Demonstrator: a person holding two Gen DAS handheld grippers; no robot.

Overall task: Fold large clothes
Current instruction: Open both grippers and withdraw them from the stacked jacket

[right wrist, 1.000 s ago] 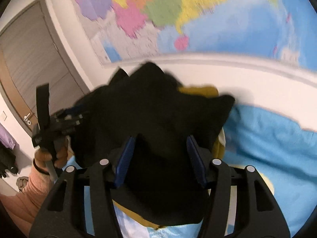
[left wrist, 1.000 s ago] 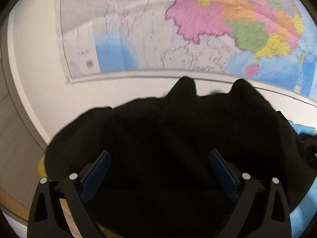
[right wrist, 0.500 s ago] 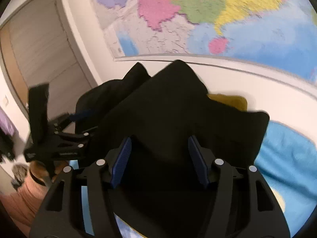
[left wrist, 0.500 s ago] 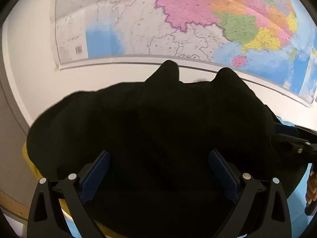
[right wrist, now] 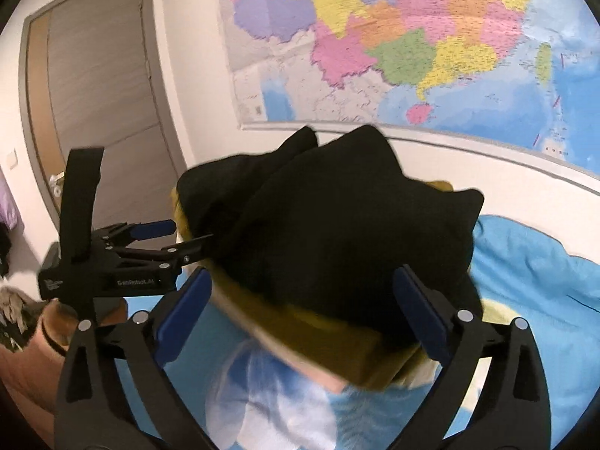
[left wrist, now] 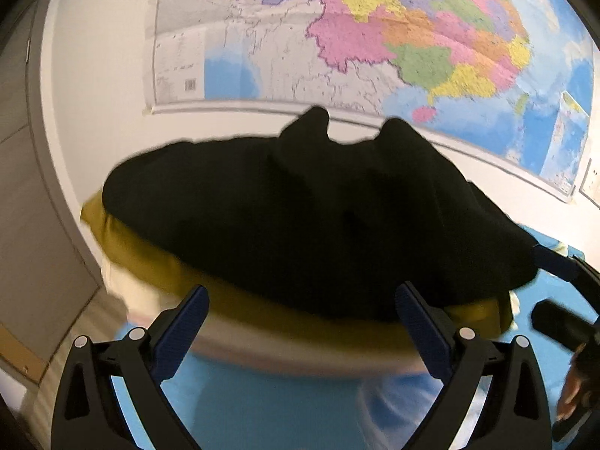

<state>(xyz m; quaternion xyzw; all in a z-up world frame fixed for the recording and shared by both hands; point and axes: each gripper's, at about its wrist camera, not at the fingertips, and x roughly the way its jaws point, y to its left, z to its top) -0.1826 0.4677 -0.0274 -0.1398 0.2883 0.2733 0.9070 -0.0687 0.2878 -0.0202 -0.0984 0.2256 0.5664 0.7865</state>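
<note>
A: One wall map fills the background, one grey door stands to its left, and one blue bedspread lies under everything.

B: And the clothes?

A: One black garment, folded into a thick bundle, sits on top of a mustard-yellow piece, with a pale layer under that. I'd judge it a stack of finished items, the black one laid there as the newest, close against the wall and at the bed's far edge, to keep the rest of the bed free.

B: How many grippers?

A: Two. The left gripper has its blue pads spread wide, nothing pressed between them; the bundle lies just beyond its tips. In the right wrist view it reaches in from the side, near the bundle's left edge.

B: And the other?

A: The right gripper has its jaws opening, now wide apart, with the stack's near edge between them but the pads not pressing it. I read that as letting go of the fold.
</note>
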